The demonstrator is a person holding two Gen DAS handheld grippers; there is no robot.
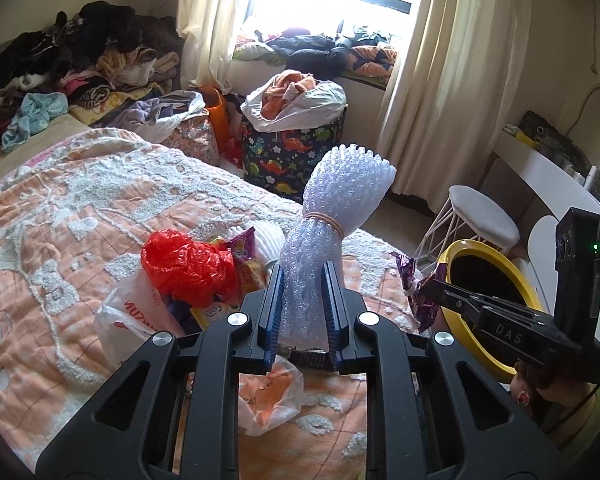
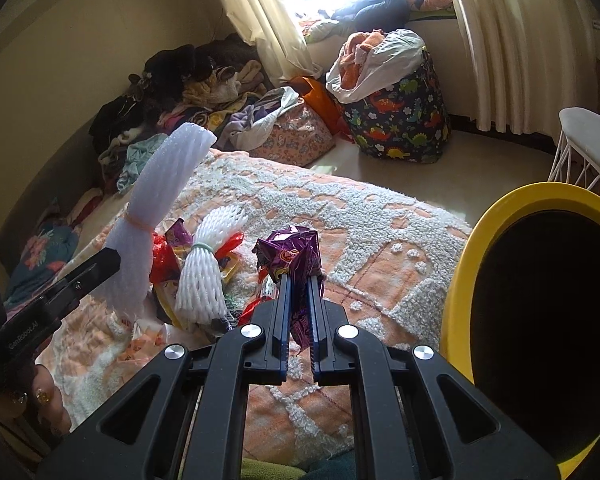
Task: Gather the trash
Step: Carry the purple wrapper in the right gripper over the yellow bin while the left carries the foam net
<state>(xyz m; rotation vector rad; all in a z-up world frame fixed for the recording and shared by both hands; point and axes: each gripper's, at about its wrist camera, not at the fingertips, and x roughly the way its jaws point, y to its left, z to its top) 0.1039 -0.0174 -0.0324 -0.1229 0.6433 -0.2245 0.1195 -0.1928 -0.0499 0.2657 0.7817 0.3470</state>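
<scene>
Where the left wrist view looks along its fingers, the left gripper [image 1: 303, 300] has its jaws clamped on a bundle of bubble wrap [image 1: 332, 216], held upright above the bed [image 1: 60, 216], a rubber band [image 1: 325, 221] cinching its waist. Below and left of it on the quilt: a crumpled red bag [image 1: 188, 266], a white plastic bag [image 1: 126, 318], snack wrappers [image 1: 244, 258]. To the right, the right gripper [image 1: 428, 286] pinches a purple wrapper [image 1: 414, 290] just beside the rim of a yellow bin [image 1: 458, 247]. Behind: white stool [image 1: 482, 214], dinosaur-print hamper [image 1: 292, 156], clothes pile [image 1: 80, 60], curtains [image 1: 432, 80].

Right wrist view: jaws narrow, closed on the purple wrapper [image 2: 294, 252], which stands crumpled above the fingertips of the right gripper [image 2: 298, 300]. Yellow bin [image 2: 460, 280] sits close at right, mouth dark. At left, the left gripper [image 2: 100, 266] carries the bubble wrap [image 2: 156, 204] aloft. Between them, on the bed [image 2: 360, 216], lies a bundle of white foam netting [image 2: 206, 276] tied with a pale band, touching the wrapper heap. Hamper [image 2: 400, 120] on floor beyond.
</scene>
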